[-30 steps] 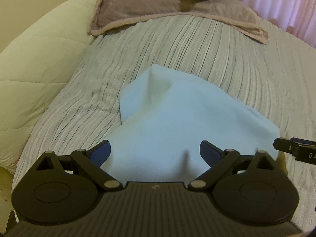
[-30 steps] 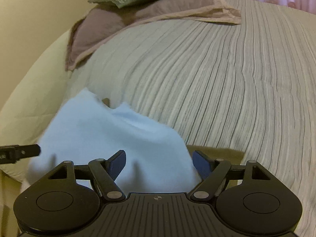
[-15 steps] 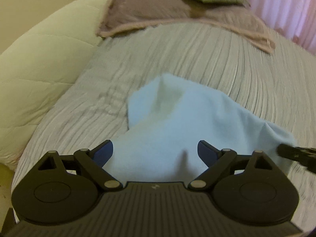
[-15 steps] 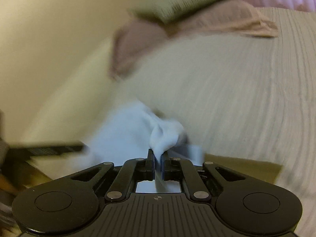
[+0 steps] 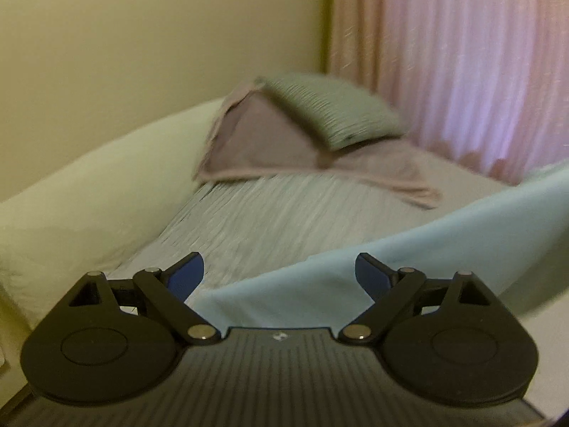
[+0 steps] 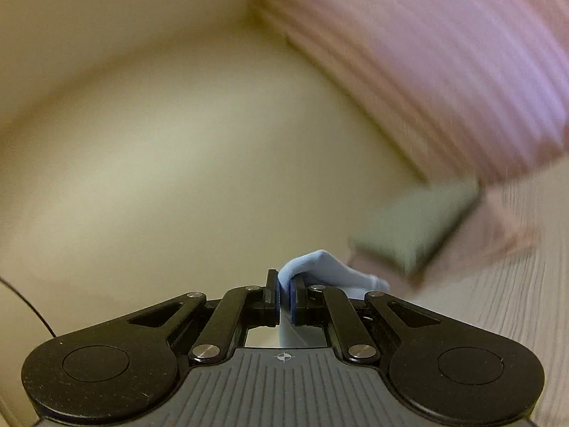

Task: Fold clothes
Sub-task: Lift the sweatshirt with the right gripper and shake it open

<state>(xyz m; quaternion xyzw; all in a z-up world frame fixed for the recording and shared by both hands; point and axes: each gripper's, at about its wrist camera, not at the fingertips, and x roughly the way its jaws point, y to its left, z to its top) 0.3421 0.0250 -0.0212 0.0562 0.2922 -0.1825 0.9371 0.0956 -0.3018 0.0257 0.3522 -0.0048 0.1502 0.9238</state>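
The left gripper [image 5: 279,274] stands wide apart, its blue pads [image 5: 185,275] holding nothing. Between and just past them lies the light blue cloth [image 5: 409,249], which rises as a taut band from below the gripper's middle up and away to its right, running out of the left wrist view at the edge. Beyond the cloth and to the gripper's left is the grey striped bedspread [image 5: 270,220], with a cream quilt [image 5: 89,199] bulging further out on the left side. Farther ahead a mauve blanket [image 5: 263,149] is heaped on the bed, and a green pillow [image 5: 330,114] leans on top of it. Behind those stand the cream wall [image 5: 142,35] and, ahead to the right, pink curtains [image 5: 462,64].

The right gripper [image 6: 283,300] is clamped on a bunch of the same blue cloth [image 6: 320,267], pads pressed to it from both sides; a fold pokes up above the fingertips and trails off to the gripper's right. Everything past it is blurred (the camera is plainly in motion). Ahead to the right are the green pillow [image 6: 419,224] and the mauve blanket [image 6: 498,227], with the striped bedspread [image 6: 515,302] on the near right. Straight ahead is the wall [image 6: 177,124], and the curtains [image 6: 444,53] fill the far upper right. A thin dark cable [image 6: 28,302] curves at the near left edge.
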